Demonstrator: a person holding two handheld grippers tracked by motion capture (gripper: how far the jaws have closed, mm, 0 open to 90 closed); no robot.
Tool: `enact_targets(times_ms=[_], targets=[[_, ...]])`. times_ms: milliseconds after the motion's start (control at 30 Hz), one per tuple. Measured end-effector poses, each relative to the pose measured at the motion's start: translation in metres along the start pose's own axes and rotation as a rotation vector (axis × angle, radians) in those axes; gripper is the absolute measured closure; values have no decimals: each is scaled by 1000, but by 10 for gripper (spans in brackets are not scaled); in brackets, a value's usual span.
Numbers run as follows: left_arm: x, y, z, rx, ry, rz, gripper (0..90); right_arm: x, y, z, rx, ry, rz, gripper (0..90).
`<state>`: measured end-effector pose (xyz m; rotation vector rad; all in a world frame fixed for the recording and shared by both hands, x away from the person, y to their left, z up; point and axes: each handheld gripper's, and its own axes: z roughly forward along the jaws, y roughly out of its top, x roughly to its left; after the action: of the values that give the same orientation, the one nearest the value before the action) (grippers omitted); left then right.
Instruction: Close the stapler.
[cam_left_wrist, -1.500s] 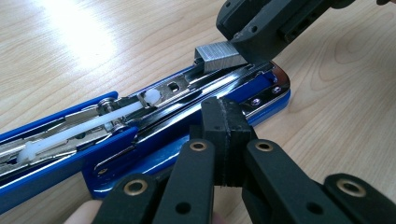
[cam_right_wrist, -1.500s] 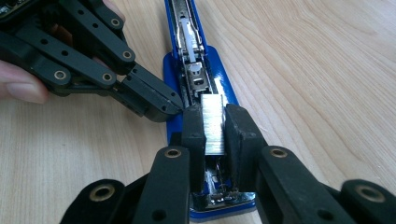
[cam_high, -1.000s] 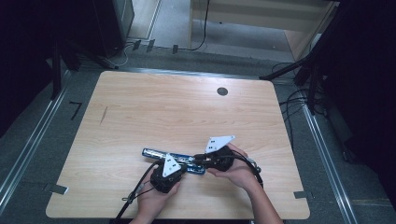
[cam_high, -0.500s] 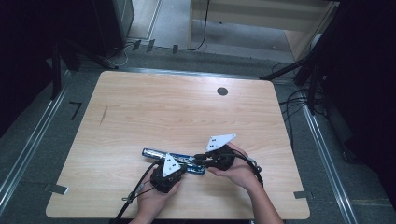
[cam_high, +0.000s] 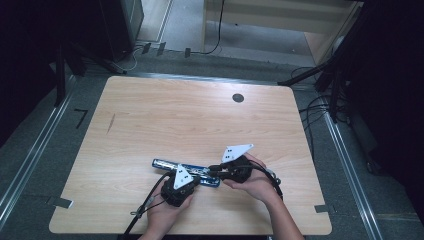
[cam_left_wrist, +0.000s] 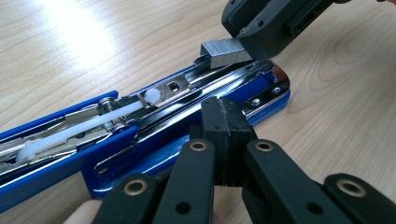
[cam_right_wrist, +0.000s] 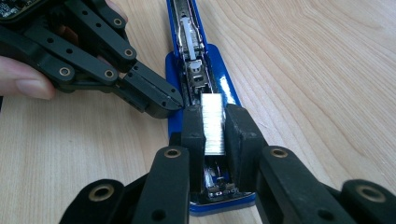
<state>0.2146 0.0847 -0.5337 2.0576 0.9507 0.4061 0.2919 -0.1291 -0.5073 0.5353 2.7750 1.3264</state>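
Stapler, blue plastic with a chrome magazine (cam_high: 186, 171), lies opened flat on my pale wooden bench (cam_high: 165, 120), near the front edge. My left tongs (cam_left_wrist: 223, 122) are pressed together, tips resting against the stapler's base from the side. My right tongs (cam_right_wrist: 215, 122) pinch a silvery strip of metal staples (cam_right_wrist: 214, 123) directly over the open magazine channel. Both hands sit low, wrists near the bench's front edge.
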Motion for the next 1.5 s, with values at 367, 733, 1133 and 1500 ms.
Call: enact_targets(times_ms=[367,733,1133,1500], targets=[[0,0,0,2,0,-6,900,-1,-1,1,5,-1,10,776],[0,0,0,2,0,-5,900,0,-1,-1,-4,-4,-7,791],[0,0,0,2,0,-6,900,3,0,1,-1,-3,-37,798],[1,0,0,2,-2,-6,900,2,5,1,43,6,-82,798]])
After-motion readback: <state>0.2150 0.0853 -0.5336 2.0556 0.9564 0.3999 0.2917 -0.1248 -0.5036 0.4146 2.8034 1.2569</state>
